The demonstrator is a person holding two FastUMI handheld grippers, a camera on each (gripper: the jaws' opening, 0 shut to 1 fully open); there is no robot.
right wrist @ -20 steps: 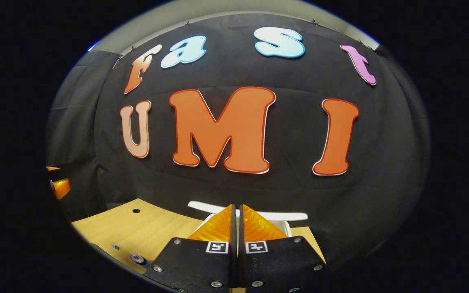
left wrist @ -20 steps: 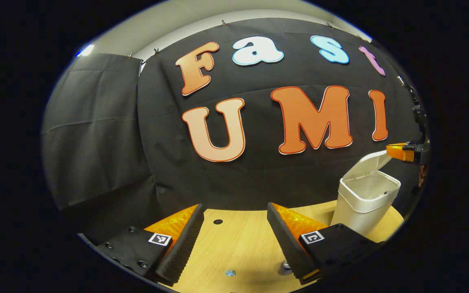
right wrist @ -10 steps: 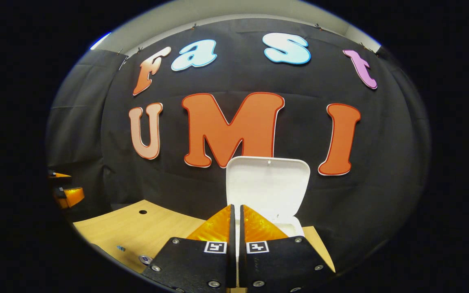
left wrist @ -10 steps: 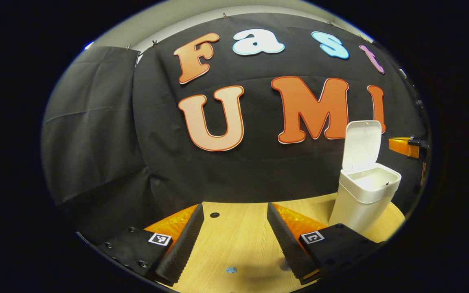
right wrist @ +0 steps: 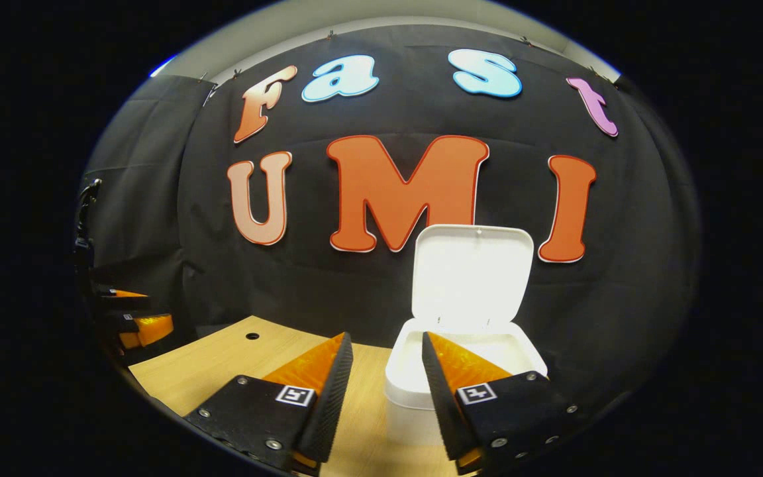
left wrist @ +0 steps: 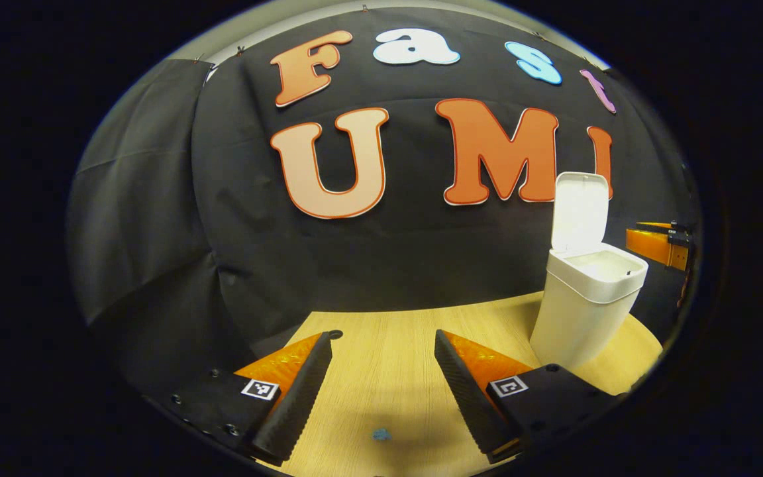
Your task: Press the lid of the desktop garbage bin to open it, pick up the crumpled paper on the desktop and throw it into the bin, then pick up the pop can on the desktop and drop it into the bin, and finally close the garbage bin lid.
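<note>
Now, from your left gripper view, your left gripper point(left wrist: 381, 391) hangs low over the wooden table point(left wrist: 395, 344), its two fingers spread wide apart with nothing between them. Bare tabletop shows in the gap, and a tiny blue speck point(left wrist: 379, 434) lies on the wood at about 6 o'clock, just below the fingers. A small round hole point(left wrist: 336, 334) in the table sits by the tip of the finger at 7 o'clock. The white garbage bin point(left wrist: 583, 308) stands on the table at about 4 o'clock, well apart from your left gripper. Its lid point(left wrist: 579, 209) is swung up and stands nearly upright behind the open mouth, against the black cloth wall. At 3 o'clock, beyond the bin, part of your right gripper point(left wrist: 658, 244) juts in from the edge.

Next, in your right gripper view, your right gripper point(right wrist: 383, 381) is released too, fingers parted and holding nothing. The garbage bin point(right wrist: 408, 387) sits right ahead at about 6 o'clock, close up; the finger at 5 o'clock overlaps the bin's open mouth in the picture, though you cannot tell whether it touches the rim. The lid point(right wrist: 471, 275) stands raised, its pale inner face turned toward you. The table point(right wrist: 222, 364) runs off toward 8 o'clock, with the round hole point(right wrist: 252, 336) in it. At 9 o'clock, near the edge, your left gripper point(right wrist: 133, 321) shows well apart from the bin.
</note>
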